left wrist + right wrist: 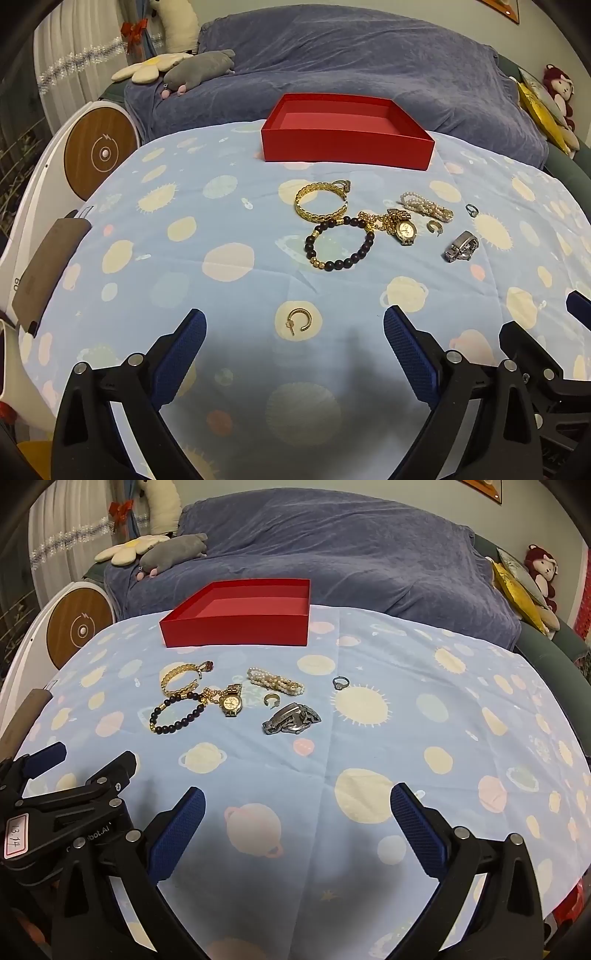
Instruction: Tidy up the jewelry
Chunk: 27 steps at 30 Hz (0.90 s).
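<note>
An empty red box stands at the far side of a table with a planet-print cloth. In front of it lie a gold bangle, a dark bead bracelet, a gold watch, a pearl bracelet, a silver watch, a silver ring and a small gold hoop. Another gold hoop earring lies just ahead of my left gripper, which is open and holds nothing. My right gripper is also open and empty, near the table's front.
A sofa under a blue-grey blanket rises behind the table, with plush toys on it. A white device with a round wooden face and a brown pouch sit at the left table edge.
</note>
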Available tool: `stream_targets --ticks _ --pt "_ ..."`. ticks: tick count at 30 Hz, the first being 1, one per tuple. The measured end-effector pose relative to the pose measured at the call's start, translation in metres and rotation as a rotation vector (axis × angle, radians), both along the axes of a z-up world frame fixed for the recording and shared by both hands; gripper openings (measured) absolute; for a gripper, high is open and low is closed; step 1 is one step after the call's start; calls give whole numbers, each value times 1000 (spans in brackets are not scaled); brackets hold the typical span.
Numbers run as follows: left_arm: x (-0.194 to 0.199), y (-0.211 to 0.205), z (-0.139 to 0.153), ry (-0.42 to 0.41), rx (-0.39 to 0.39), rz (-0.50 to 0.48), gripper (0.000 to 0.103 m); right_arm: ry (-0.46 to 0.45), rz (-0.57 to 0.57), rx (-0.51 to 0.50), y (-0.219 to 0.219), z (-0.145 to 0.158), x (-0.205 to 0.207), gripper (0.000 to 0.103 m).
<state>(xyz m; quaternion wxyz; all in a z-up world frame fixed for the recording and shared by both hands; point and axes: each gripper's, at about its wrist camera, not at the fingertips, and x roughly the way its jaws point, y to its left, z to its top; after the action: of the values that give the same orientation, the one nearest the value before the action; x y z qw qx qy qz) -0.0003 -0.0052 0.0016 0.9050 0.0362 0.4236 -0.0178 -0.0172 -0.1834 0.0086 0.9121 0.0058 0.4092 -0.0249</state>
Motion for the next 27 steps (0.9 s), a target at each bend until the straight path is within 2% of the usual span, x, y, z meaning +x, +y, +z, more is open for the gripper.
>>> stream_targets --ticks 27 --pt "-3 3 1 -11 -2 1 94 -7 4 -1 3 1 -3 98"
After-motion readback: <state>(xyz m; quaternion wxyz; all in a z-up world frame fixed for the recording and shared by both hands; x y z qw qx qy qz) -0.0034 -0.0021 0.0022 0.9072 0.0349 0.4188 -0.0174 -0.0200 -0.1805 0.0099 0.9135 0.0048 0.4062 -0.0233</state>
